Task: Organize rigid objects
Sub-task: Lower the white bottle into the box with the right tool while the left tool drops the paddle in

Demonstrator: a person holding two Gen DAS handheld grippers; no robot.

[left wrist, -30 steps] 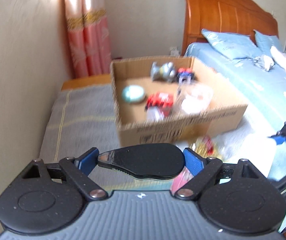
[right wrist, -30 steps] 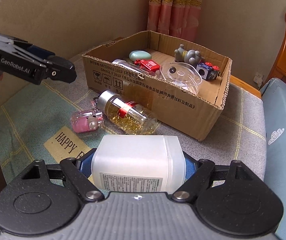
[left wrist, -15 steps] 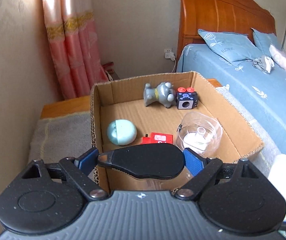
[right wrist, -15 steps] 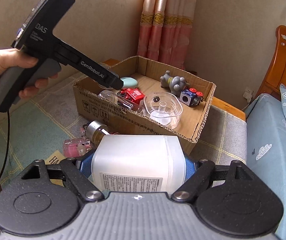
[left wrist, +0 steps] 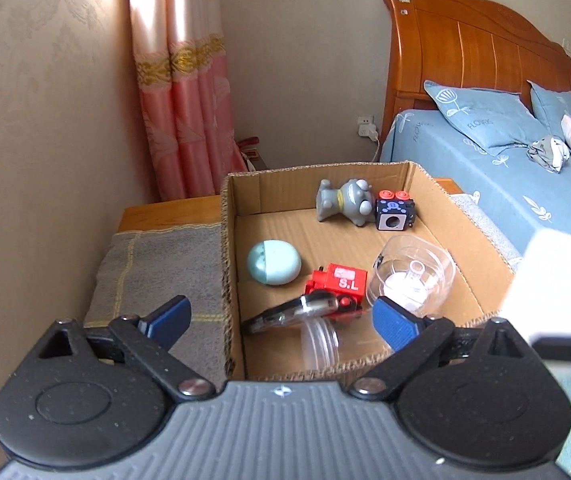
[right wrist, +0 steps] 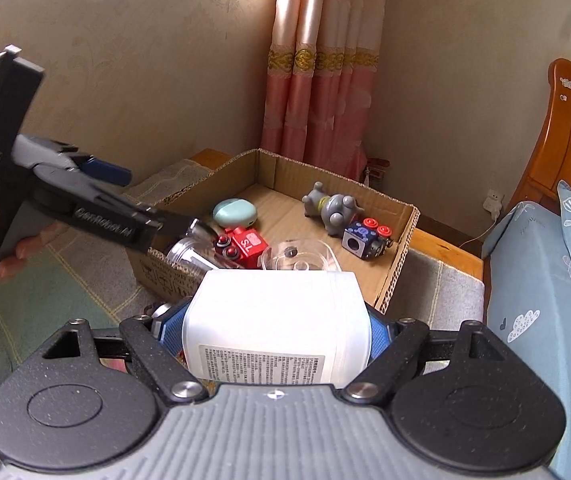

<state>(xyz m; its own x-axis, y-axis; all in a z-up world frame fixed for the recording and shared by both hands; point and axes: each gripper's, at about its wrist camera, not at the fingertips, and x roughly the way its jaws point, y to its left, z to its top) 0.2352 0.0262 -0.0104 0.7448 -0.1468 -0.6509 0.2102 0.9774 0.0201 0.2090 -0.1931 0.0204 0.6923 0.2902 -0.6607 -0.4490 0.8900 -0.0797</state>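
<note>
Corrugated brown cardboard fills the view ahead of my left gripper (left wrist: 281, 320): an open, shallow cardboard box (left wrist: 227, 248) sits just beyond and below its blue pads. My left jaws have just been opening and now stand wide apart with nothing pressed between them. The flat black oval object (left wrist: 285, 314) lies loose in the box's near end, between and just past my fingertips, resting partly on a clear plastic jar (left wrist: 319, 344) lying on its side and against a red toy block marked "S.L" (left wrist: 341, 282).

Further in, to the left of the red block, rests a pale teal egg-shaped case (left wrist: 273, 266); to the right sits a clear plastic bowl-shaped container (left wrist: 413, 276). At the far end a grey toy animal figure (left wrist: 343, 200) lies beside a black cube with red buttons (left wrist: 395, 212).

My right gripper (right wrist: 275, 332) is clamped on a white plastic bottle with a printed label (right wrist: 273, 320), its blue pads pressing both sides. It hangs above the near right corner of the box, and the bottle's blurred white body shows at the right edge of my left view. From the right view, my left hand (right wrist: 13, 244) grips the left tool's handle to the left, its tip over the near left part of the box.

The box stands on a grey checked cloth (left wrist: 157, 268), beside a bed with blue bedding (left wrist: 497, 184) and a pink curtain (left wrist: 189, 112).
</note>
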